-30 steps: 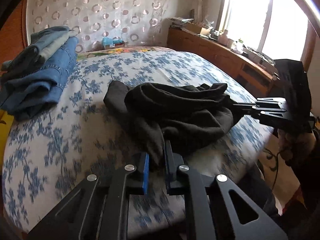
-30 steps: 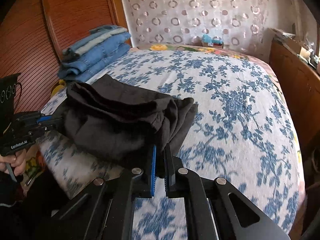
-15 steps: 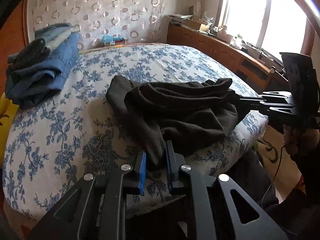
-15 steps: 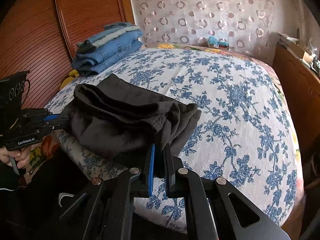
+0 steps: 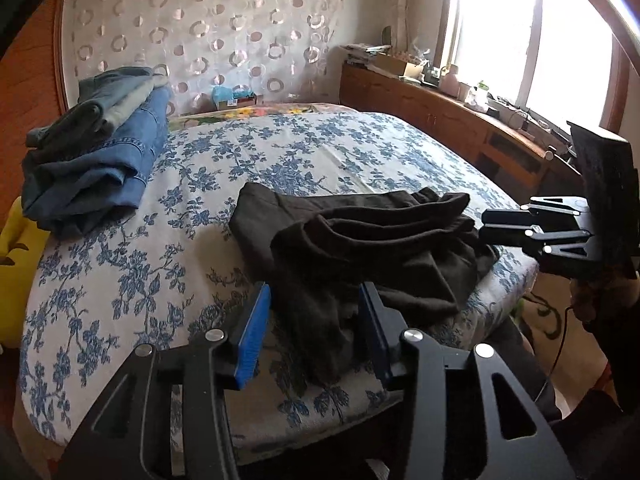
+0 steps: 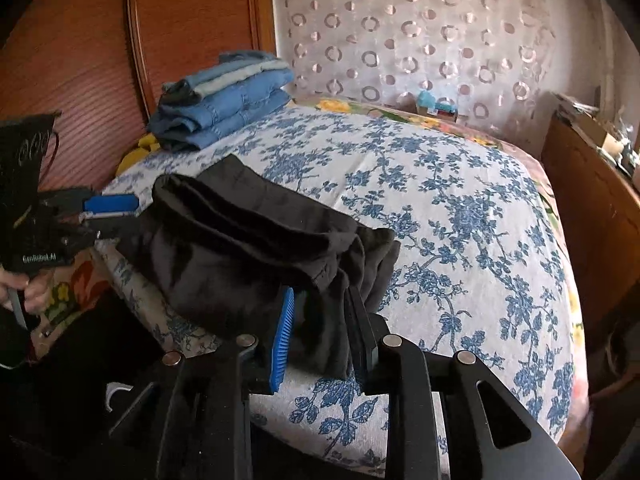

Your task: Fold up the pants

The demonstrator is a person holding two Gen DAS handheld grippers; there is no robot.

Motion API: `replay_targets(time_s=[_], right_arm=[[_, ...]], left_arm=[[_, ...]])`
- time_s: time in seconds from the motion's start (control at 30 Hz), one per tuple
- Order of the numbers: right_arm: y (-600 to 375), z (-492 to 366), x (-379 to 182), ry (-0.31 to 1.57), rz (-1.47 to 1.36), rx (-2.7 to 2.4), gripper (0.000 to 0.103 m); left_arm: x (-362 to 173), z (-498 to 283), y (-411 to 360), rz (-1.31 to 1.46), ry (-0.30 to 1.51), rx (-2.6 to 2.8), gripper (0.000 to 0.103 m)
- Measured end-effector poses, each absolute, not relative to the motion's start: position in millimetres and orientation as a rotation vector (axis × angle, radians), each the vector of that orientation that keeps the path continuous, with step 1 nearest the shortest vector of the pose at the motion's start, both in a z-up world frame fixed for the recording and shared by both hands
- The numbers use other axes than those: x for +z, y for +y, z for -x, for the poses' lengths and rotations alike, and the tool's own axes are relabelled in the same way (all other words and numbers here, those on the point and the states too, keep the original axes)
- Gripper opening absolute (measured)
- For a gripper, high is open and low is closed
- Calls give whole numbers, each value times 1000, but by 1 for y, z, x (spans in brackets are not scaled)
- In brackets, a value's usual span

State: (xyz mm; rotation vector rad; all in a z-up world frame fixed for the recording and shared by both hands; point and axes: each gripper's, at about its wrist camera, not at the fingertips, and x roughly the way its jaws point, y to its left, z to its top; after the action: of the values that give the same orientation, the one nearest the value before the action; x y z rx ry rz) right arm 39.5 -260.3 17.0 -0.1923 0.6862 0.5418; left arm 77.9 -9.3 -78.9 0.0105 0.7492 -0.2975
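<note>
- Releasing: left gripper (image 5: 314, 332) jaws have just been opening, pants (image 5: 372, 248) lying loose between them.
- Right gripper (image 6: 322, 338) jaws also just opening, cloth between, unpinched.
- Pants resting bunched on bed (image 5: 120, 280) edge; fold likely being set down.

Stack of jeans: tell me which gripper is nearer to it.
Left. The left gripper sits at the end of the black pants on the side of the stack of jeans; the right gripper is at the pants' far end.

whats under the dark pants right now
The dark pants lie bunched on the blue-flowered bedsheet near the bed's edge. The sheet shows all around them; whatever lies beneath the cloth is covered, so nothing else can be told there.
</note>
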Motion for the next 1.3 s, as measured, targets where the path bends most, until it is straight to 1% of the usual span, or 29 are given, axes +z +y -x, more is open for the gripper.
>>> replay_targets(time_s=[0.13, 0.33, 0.57, 0.67, 0.7, 0.73, 0.77, 0.8, 0.83, 0.87, 1.07, 1.2, 1.3], right_arm=[[-252, -50, 12, 669, 267, 535, 32], [-238, -83, 8, 680, 350, 544, 32], [-234, -120, 8, 738, 287, 629, 33], [-237, -127, 3, 750, 257, 659, 33], [-237, -129, 2, 752, 239, 673, 33], [-238, -131, 2, 757, 215, 689, 31], [-241, -132, 2, 756, 198, 697, 14], [-242, -133, 3, 754, 185, 698, 9], [-244, -132, 5, 746, 178, 697, 9], [-247, -129, 8, 731, 170, 697, 8], [-261, -106, 41, 585, 134, 644, 7], [-260, -113, 43, 601, 114, 560, 7], [-249, -123, 32, 648, 136, 514, 7]], left_arm=[[-81, -91, -11, -23, 751, -295, 46], [-88, -116, -15, -39, 767, -294, 46], [-91, -133, -20, -55, 770, -311, 46], [-92, -134, -18, -37, 770, -315, 33], [-91, -134, -18, -34, 768, -317, 23], [-91, -134, -18, -32, 768, -322, 16], [-89, -133, -19, -27, 765, -334, 13], [-87, -131, -19, -24, 756, -338, 10], [-84, -131, -19, -20, 747, -341, 9], [-78, -128, -19, -9, 730, -349, 9], [-47, -128, -16, 17, 630, -330, 9], [-45, -143, -17, 8, 643, -297, 9], [-52, -149, -18, -5, 685, -280, 17]])
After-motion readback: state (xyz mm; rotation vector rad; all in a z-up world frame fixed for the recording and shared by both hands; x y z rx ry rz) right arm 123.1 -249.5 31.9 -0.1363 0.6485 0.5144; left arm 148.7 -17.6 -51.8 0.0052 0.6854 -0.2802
